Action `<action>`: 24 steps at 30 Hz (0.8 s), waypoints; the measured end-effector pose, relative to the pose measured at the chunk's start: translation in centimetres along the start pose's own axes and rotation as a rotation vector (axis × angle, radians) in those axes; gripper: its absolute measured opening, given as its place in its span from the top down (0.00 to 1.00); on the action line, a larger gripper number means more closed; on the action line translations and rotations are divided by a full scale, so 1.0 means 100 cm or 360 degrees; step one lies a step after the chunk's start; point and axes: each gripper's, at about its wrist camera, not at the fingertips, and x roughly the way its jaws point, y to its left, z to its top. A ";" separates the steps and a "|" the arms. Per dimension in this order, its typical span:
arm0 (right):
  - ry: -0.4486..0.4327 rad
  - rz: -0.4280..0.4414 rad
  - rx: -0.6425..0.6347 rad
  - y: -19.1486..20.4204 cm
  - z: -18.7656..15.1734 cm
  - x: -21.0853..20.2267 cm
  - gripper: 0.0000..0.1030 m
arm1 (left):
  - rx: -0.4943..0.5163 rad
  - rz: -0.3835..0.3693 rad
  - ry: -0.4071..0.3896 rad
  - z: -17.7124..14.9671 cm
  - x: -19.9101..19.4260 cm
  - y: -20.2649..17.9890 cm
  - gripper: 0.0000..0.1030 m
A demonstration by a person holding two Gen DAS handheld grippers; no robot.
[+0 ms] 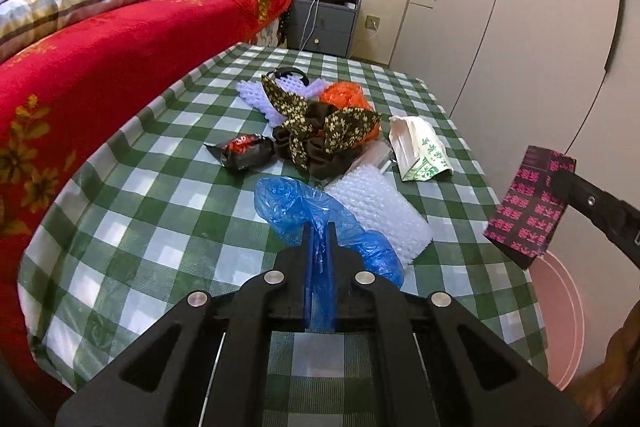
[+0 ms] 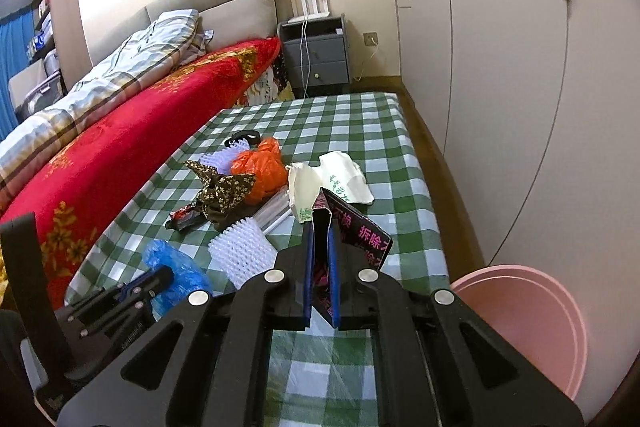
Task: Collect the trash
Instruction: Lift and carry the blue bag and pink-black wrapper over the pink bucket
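My left tongs are pinching the blue plastic bag, which lies near the table's near edge. My right tongs are pinching a black box with pink letters and hold it up off the table, near the right edge. A pink bin sits just past the near right corner. Bubble wrap touches the blue bag. In the middle of the green checked table I see a brown flowery cloth, an orange bag, a snack wrapper and a white paper bag.
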 end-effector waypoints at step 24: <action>-0.0073 -0.0133 -0.0098 -0.015 -0.007 -0.066 0.93 | 0.0045 -0.0083 -0.0069 -0.002 -0.026 -0.006 0.95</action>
